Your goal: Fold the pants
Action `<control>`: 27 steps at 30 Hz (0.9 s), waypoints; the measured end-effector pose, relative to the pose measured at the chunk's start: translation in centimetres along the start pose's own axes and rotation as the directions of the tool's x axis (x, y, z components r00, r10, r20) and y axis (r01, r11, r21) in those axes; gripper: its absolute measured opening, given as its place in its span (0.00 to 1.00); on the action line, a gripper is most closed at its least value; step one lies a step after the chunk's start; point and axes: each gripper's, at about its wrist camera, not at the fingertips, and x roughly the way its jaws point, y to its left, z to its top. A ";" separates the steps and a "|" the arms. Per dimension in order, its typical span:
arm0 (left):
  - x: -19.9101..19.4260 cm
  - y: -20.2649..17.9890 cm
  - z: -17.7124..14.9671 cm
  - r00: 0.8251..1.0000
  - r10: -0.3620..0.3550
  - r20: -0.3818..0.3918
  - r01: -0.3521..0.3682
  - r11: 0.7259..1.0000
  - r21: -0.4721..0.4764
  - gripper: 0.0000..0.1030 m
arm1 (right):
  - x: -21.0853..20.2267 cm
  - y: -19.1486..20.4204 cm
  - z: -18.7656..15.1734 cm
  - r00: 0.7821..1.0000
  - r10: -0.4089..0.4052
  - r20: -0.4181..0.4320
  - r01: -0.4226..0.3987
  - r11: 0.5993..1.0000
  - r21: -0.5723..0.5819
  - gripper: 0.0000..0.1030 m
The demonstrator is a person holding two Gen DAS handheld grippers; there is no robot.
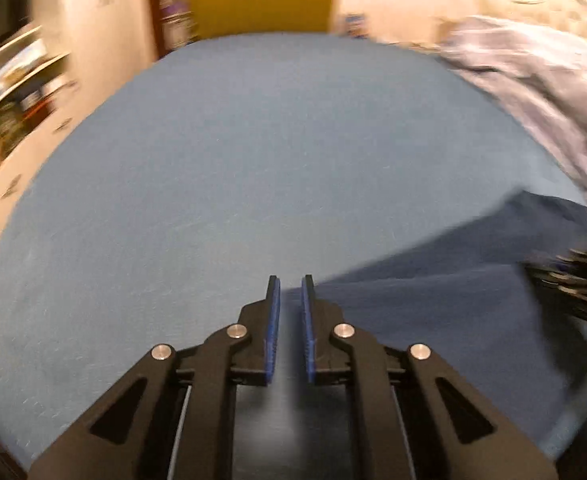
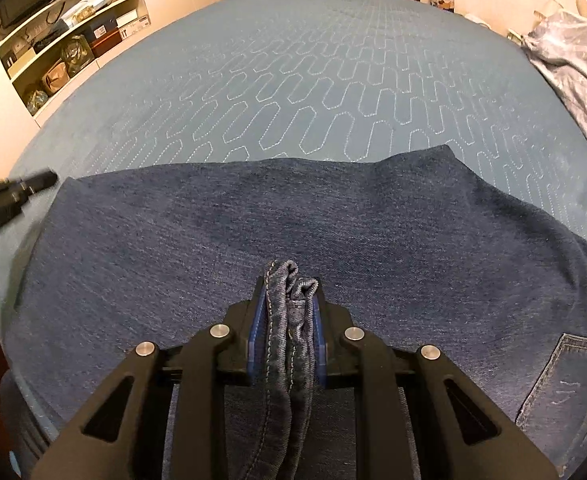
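The dark blue denim pants [image 2: 253, 240], heavy and limp, lie on the bed. The right tool [image 2: 287, 312] clamps a bunched hem; the left tool [image 1: 290, 304], empty and nearly closed, should take a seamed edge.

Left wrist view: motion-blurred overall. Shelves [image 1: 21, 76], far left of the jaws, contents unreadable. Pale garment [image 1: 533, 80], ahead and right, smeared, cut by the lens rim. Right gripper [image 1: 573, 280], right of the jaws, a dark blur, cut off at the frame edge.

Right wrist view: pants [image 2: 253, 240] run under the jaws, the near part hidden. Back pocket [image 2: 565, 384], right, cropped. Left gripper [image 2: 13, 192], far left, blurred, partly out of frame.
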 end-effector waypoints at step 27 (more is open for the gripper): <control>-4.8 -8.6 -14.0 0.979 0.188 -0.079 -0.190 0.981 -0.020 0.33 | -9.3 5.6 -6.6 0.966 -0.179 0.184 0.178 0.984 0.020 0.71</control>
